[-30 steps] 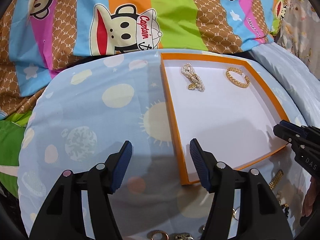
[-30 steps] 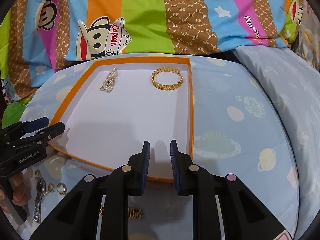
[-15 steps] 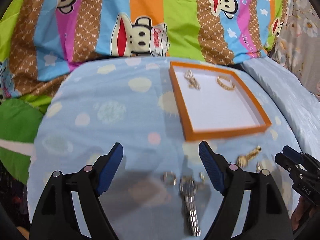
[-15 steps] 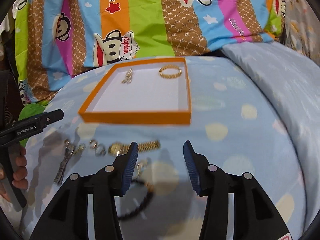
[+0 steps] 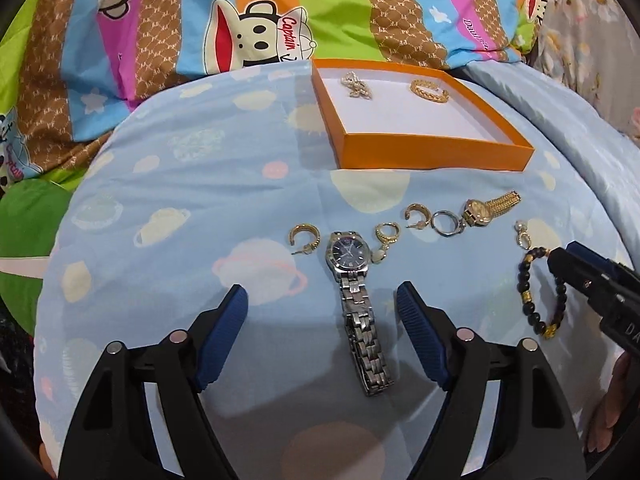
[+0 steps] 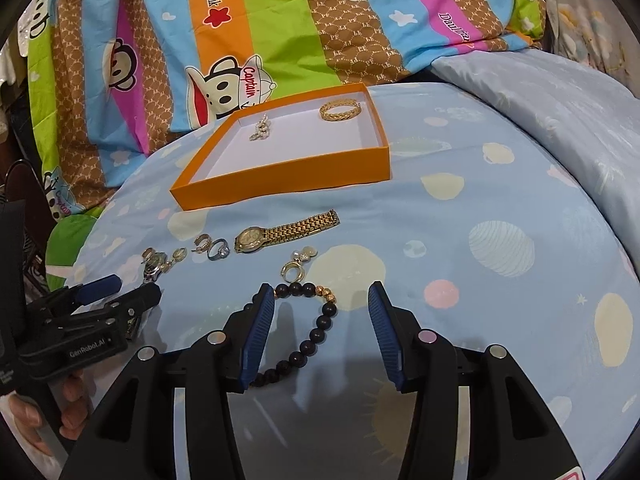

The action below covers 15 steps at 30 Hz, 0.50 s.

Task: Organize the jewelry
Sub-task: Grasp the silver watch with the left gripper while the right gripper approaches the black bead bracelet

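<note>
An orange tray [image 5: 436, 156] with a white floor holds a pearl bow brooch [image 5: 357, 85] and a gold bangle [image 5: 428, 90]. Loose pieces lie on the blue bedspread in front of it. My left gripper [image 5: 322, 292] hovers over the silver watch [image 5: 350, 256]. Its jaws are closing, the watch band lies between them, and the pads are clear of it. My right gripper [image 6: 321, 289] is open above the black bead bracelet [image 6: 316, 334], not touching it. A gold watch [image 6: 256, 238] lies just beyond.
Gold hoop earrings [image 5: 305, 234], a silver ring [image 5: 446, 223] and a pearl earring [image 6: 296, 268] are scattered round the watches. A striped cartoon pillow [image 5: 260, 20] rises behind the tray. A pale quilt [image 6: 560, 92] bulges at the right. A hand [image 6: 24, 420] holds the left gripper.
Both grippers have drawn back from over the tray to the loose jewellery in front of it. The right jaws went from nearly shut to open, and the left jaws widened.
</note>
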Each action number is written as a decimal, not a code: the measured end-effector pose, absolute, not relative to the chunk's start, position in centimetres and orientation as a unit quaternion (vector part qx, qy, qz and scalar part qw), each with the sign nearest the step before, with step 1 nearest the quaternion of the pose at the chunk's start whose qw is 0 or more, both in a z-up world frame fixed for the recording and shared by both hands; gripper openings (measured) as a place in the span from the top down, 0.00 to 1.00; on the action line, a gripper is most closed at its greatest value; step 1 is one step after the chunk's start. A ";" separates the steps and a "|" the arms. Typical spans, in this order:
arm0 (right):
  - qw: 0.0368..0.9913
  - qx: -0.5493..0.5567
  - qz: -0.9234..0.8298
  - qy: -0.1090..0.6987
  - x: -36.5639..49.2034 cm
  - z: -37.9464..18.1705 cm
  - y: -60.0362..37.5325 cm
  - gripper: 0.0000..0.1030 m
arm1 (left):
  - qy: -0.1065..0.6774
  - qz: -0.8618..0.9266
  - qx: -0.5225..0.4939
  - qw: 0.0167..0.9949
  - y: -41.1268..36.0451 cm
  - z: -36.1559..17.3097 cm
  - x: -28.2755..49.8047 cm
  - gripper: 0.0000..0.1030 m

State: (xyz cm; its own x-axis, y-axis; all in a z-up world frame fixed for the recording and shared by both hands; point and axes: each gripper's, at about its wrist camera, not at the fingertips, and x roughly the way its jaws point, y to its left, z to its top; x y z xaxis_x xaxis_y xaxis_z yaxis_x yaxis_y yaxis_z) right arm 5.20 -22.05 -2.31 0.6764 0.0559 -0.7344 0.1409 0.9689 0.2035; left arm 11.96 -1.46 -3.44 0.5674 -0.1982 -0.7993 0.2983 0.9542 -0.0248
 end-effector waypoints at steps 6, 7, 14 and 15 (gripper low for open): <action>0.910 0.108 -0.023 0.399 5.1 -2.3 -21.5 0.51 | 0.433 -0.145 0.055 0.888 -1.4 -3.3 11.7 0.58; 0.911 0.104 -0.022 0.398 5.0 -2.2 -21.4 0.51 | 0.431 -0.151 0.055 0.888 -1.4 -3.3 11.6 0.66; 0.914 0.093 -0.022 0.394 4.9 -2.1 -21.0 0.41 | 0.432 -0.177 0.044 0.883 -1.3 -3.0 11.3 0.90; 0.914 0.094 -0.022 0.394 4.9 -2.1 -21.1 0.42 | 0.434 -0.180 0.034 0.882 -1.0 -2.8 11.4 0.90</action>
